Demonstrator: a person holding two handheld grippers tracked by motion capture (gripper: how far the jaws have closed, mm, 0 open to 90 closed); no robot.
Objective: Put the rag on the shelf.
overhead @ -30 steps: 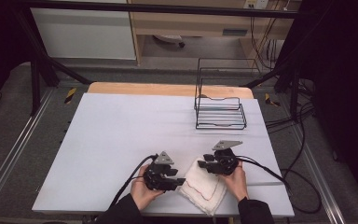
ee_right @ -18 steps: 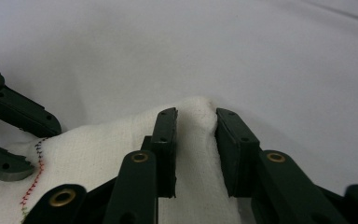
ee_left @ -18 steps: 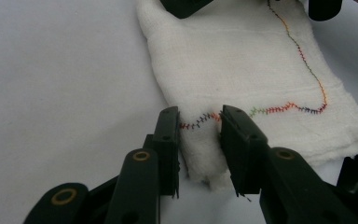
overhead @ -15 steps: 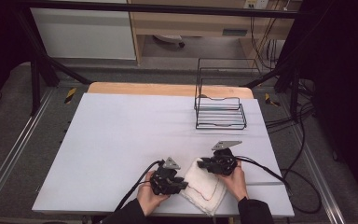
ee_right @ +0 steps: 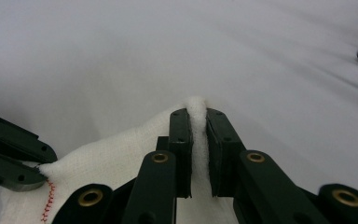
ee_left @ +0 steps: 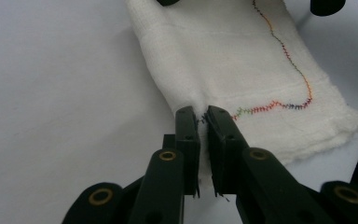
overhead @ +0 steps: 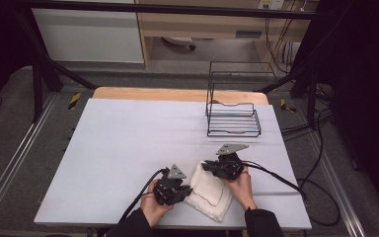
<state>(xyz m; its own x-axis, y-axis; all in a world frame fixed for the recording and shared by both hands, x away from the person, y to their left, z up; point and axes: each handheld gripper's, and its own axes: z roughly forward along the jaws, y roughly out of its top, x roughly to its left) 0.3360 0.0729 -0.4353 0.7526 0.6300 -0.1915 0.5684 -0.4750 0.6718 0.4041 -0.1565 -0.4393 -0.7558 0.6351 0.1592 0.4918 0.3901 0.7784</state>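
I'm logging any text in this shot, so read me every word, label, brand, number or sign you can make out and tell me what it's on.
No readable text anywhere.
White cloth: only multicoloured stitching, no letters.
Pale tag on the shelf edge at the back: too small and blurred to read.
Yellow-and-black hazard tape beside the table: stripes only, no words.
Left hand-held gripper, right hand-held gripper and wire rack: no markings visible.

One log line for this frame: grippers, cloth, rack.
left gripper: just closed, pinching cloth edge | right gripper: just closed, pinching cloth corner | cloth: flat on table | rack: untouched, far side
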